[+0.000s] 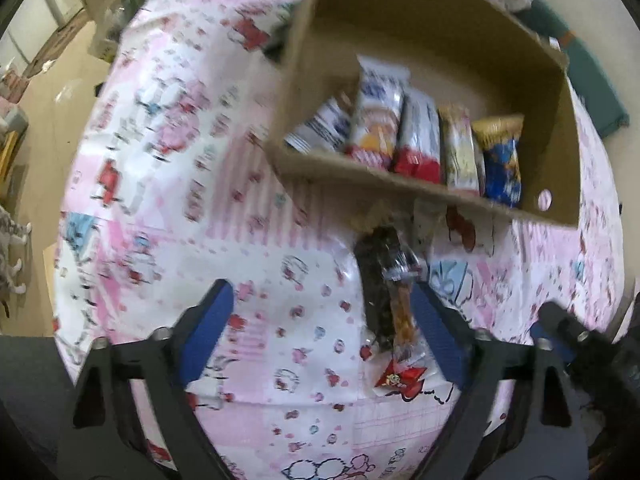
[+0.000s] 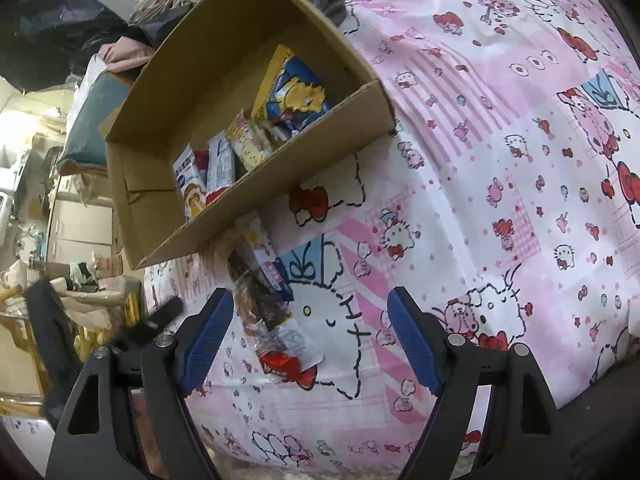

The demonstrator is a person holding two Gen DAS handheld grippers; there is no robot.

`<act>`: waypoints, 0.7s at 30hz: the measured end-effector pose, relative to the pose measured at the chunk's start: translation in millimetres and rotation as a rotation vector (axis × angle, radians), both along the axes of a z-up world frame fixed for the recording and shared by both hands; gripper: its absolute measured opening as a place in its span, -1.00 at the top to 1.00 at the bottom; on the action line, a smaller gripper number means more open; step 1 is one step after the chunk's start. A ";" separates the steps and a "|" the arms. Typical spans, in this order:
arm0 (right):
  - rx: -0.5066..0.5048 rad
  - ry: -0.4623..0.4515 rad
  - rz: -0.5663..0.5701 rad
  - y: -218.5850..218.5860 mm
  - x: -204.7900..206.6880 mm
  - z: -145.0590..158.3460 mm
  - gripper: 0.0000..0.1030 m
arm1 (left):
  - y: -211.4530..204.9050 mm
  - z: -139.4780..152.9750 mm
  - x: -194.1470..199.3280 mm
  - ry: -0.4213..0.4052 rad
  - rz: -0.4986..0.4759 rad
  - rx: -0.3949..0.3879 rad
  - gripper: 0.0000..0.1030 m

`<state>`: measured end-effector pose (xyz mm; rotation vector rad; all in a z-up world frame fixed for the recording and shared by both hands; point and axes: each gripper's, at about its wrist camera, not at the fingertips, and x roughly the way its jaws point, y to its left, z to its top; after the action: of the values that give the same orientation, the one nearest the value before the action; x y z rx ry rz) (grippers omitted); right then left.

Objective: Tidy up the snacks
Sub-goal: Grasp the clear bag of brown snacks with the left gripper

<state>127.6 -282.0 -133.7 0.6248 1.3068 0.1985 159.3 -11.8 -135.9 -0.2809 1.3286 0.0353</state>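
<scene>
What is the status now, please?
Both jaws open, nothing held. Loose snacks on bedsheet before the box, by left gripper. Right gripper nearby. Nothing blocking.

Pink cartoon-print sheet, teal cushion

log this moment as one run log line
stage: reaching | left hand-held gripper: open over loose snack | right hand-held gripper: open | box: five snacks inside

I can read no words or numbers. The print on the snack packets in the cardboard box is too small and blurred, and so is the loose wrapper on the bedsheet.
</scene>
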 end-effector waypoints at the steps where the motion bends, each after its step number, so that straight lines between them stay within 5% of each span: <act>1: 0.004 0.002 -0.009 -2.3 0.4 -0.6 -0.59 | -7.2 -4.9 1.0 0.010 -0.020 -0.011 -0.40; 4: 0.009 0.005 -0.034 -9.1 -0.4 -0.8 -0.59 | -29.2 -10.8 1.2 0.004 -0.066 -0.043 -0.25; 10: 0.014 0.014 -0.047 -13.6 -1.0 -2.2 -0.59 | -69.4 -30.5 -2.7 0.046 -0.173 0.026 -0.19; 12: 0.013 0.015 -0.042 -12.5 -1.2 -2.6 -0.59 | -72.1 -32.2 -2.3 0.020 -0.195 0.041 0.14; 13: 0.012 0.014 -0.040 -12.0 -1.0 -2.3 -0.59 | -71.7 -32.3 -1.3 0.008 -0.202 0.052 0.14; 16: 0.011 0.009 -0.035 -11.1 -1.0 -0.9 -0.59 | -68.2 -30.2 1.3 0.014 -0.193 0.013 0.74; 21: -0.003 0.015 -0.029 -9.7 -0.4 -2.9 -0.59 | -50.7 -4.3 -3.7 -0.014 -0.153 -0.030 0.74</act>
<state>127.2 -291.7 -136.6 0.6441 1.3117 0.1682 155.6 -62.5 -140.2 -0.2035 1.3338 -0.1151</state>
